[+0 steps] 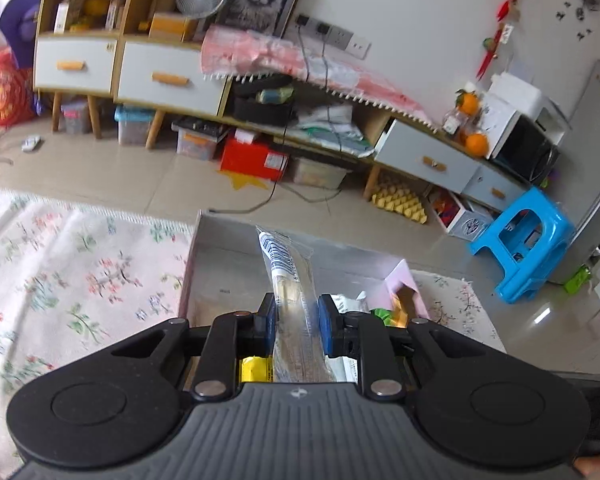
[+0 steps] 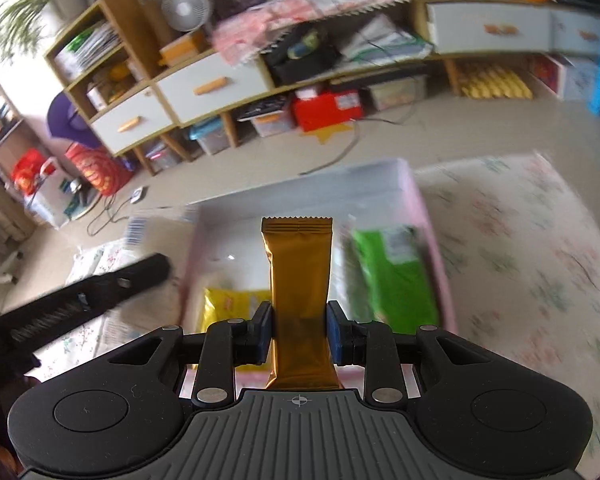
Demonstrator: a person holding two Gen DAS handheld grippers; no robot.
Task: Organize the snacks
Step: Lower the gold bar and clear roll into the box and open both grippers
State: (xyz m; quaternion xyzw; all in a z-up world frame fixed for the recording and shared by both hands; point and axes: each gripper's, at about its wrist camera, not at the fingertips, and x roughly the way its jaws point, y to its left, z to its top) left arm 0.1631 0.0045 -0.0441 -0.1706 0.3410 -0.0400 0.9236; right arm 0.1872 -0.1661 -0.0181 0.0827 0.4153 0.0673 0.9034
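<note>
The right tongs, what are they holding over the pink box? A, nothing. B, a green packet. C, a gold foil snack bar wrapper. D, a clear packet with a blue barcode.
C: in the right wrist view, the right tongs are clamped on a gold foil snack bar wrapper above the pink box, while the green packet lies inside it.

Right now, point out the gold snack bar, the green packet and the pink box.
gold snack bar (image 2: pixel 298 276), right wrist view, middle of the wrapper
green packet (image 2: pixel 396 276), right wrist view, its flat face
pink box (image 2: pixel 432 224), right wrist view, right wall
</note>
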